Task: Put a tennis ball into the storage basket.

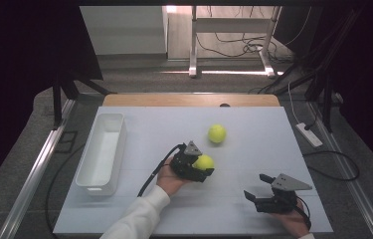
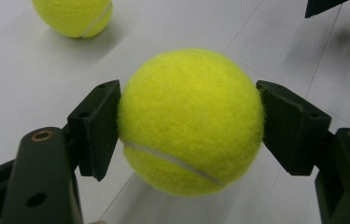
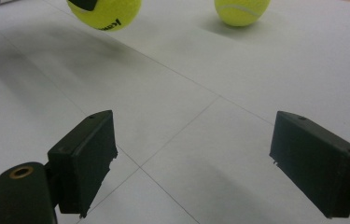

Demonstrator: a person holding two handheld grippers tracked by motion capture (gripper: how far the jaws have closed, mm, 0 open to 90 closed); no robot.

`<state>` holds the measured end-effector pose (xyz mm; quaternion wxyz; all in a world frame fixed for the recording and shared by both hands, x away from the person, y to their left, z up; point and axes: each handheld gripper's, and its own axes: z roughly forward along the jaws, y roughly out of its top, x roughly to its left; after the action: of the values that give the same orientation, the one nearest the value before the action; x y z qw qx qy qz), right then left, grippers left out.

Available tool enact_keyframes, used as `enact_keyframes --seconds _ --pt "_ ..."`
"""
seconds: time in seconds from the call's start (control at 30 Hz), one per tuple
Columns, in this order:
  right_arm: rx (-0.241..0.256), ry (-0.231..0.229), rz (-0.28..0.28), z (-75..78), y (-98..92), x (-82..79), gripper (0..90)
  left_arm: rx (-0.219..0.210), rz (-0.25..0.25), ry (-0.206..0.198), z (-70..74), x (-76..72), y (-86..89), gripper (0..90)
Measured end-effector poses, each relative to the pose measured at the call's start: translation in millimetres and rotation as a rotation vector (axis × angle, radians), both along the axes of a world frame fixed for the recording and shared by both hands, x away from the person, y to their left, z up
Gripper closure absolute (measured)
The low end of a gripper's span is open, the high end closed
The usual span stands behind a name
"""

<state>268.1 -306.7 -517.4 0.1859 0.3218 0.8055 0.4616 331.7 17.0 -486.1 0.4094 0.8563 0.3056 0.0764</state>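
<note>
Right now the left gripper (image 1: 205,172) has its jaws pinched on a tennis ball (image 1: 204,162), one pad on each side, as its own view shows plainly (image 2: 190,122). From the shadow beneath, the ball looks lifted just clear of the table (image 1: 253,209), roughly at its middle.

What matters for the next move is the white bin (image 1: 102,152) along the table's left edge: it lies to the left of the held ball, well apart from it, with its long axis running from the near edge toward the far edge. I'd judge the carry goes sideways to the left, and the left hand is clearly the nearer one.

A second tennis ball (image 1: 217,133) rests just beyond the held one, toward the far edge. The right gripper (image 1: 255,190) hovers by the near right corner, jaws spread and empty.
</note>
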Motion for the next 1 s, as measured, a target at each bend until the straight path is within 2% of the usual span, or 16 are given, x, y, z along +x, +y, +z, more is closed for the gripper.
enact_keyframes --seconds 0.27,0.5,1.0 --pt "0.001 -0.002 -0.001 0.3 -0.1 -0.2 14.1 -0.014 0.007 -0.022 7.6 -3.4 8.9 26.8" --pt "0.001 -0.002 -0.003 0.3 -0.1 -0.3 14.1 -0.014 0.018 -0.027 10.3 -4.8 13.1 26.8" --pt "0.002 -0.005 -0.011 1.0 -0.9 -0.4 14.1 -0.046 0.033 -0.049 18.1 -9.7 20.9 26.7"
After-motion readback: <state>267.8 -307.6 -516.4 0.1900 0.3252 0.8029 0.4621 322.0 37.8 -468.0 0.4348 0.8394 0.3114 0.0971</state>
